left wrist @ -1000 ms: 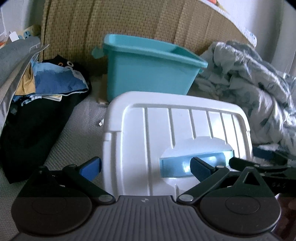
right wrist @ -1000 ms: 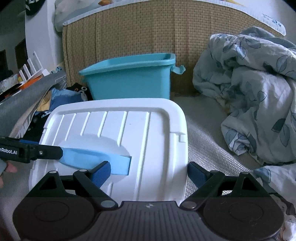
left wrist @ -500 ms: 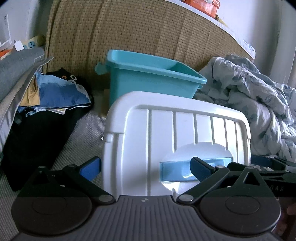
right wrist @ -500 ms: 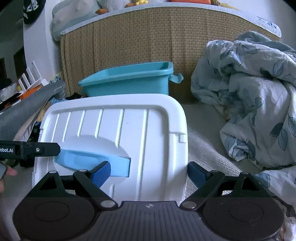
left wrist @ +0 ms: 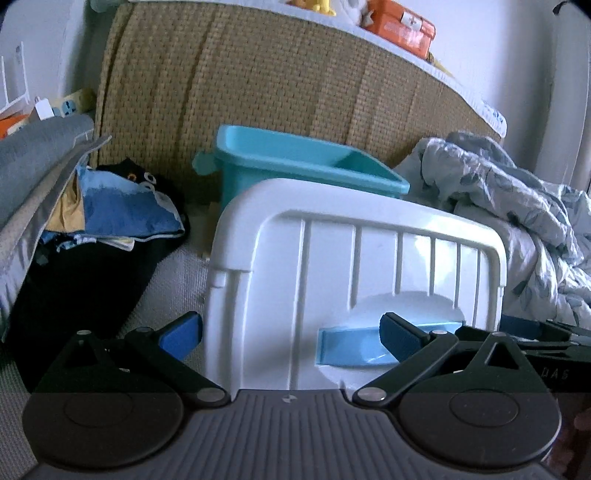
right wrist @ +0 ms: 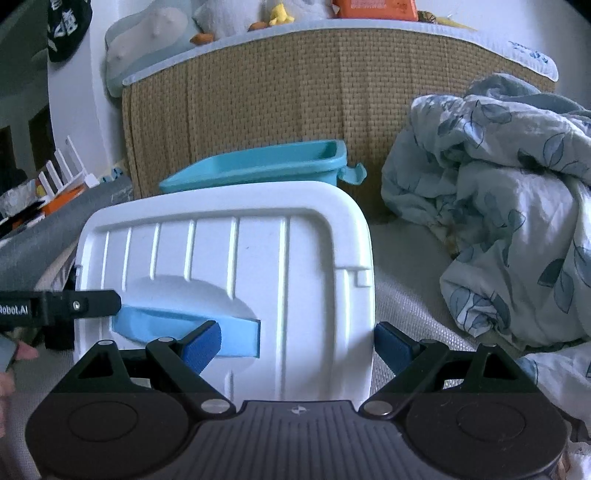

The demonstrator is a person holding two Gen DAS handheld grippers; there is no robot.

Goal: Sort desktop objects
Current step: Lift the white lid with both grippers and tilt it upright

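Note:
A white ribbed plastic lid (left wrist: 354, 280) with a light blue handle (left wrist: 354, 347) is held tilted up between both grippers; it also shows in the right wrist view (right wrist: 236, 280). My left gripper (left wrist: 291, 336) is shut on the lid's left part, one finger outside its edge, one at the handle. My right gripper (right wrist: 299, 343) is shut on the lid's right part in the same way. A teal plastic bin (left wrist: 306, 170) stands open behind the lid, also seen in the right wrist view (right wrist: 266, 166).
A woven rattan headboard (left wrist: 258, 92) rises behind the bin. A crumpled leaf-print blanket (right wrist: 498, 206) lies at the right. Folded clothes and a grey cushion (left wrist: 44, 166) pile at the left. An orange box (left wrist: 399, 26) sits on the headboard ledge.
Both grippers have lifted the lid and tilted it up. The bin now shows lower behind it and more of the headboard top is in view.

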